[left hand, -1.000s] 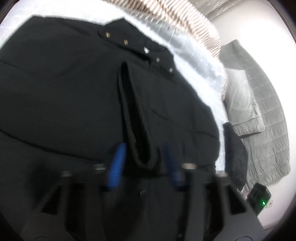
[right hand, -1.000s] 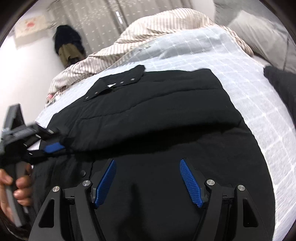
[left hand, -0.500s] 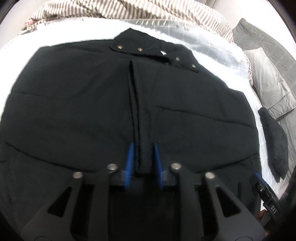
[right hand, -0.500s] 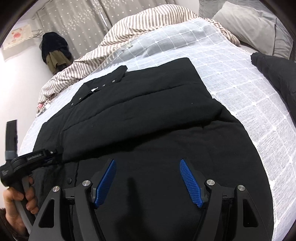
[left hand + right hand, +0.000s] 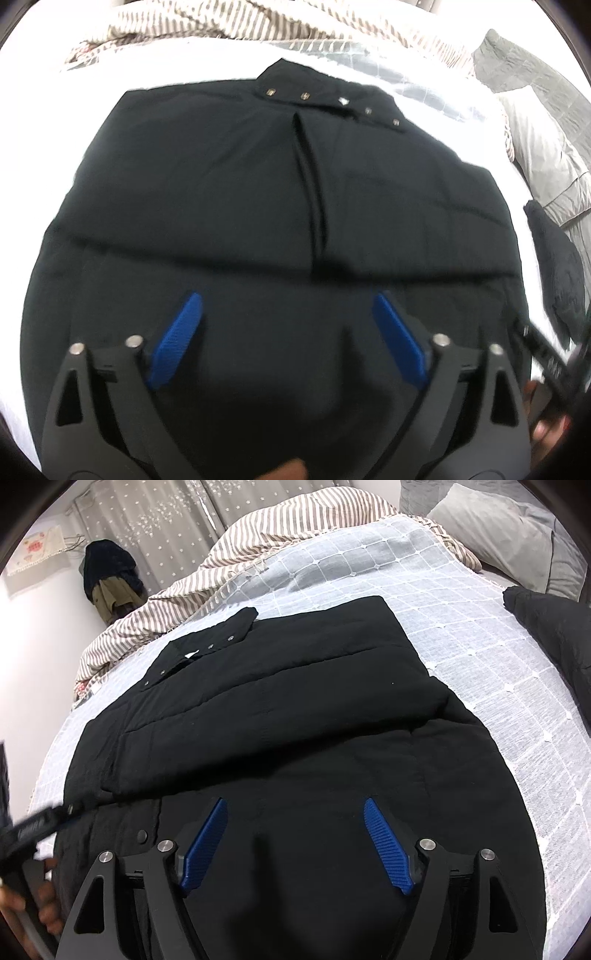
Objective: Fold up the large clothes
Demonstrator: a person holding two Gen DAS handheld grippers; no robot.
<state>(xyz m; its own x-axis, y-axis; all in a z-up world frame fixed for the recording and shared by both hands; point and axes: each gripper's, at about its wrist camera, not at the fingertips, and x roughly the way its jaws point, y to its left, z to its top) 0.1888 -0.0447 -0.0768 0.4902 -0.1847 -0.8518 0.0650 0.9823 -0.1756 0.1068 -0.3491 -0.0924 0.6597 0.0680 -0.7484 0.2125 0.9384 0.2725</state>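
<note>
Hovering angled down over the black jacket [image 5: 207, 206], the left claw [image 5: 288, 339] has just sprung wide, gripping nothing

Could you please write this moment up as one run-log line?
step: sleeves folded in | left claw: open, jaws just opened, nothing between | right claw: open, empty | black jacket: flat on bed

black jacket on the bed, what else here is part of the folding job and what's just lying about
Part of the job:
- black jacket, spread flat on the bed, sleeves folded in
- left claw, open above its lower part, jaws just opened, nothing between them
- right claw, open above the hem

Just lying about:
- striped blanket
- grey pillow
- dark garment at the bed's right edge
- checked bedspread
</note>
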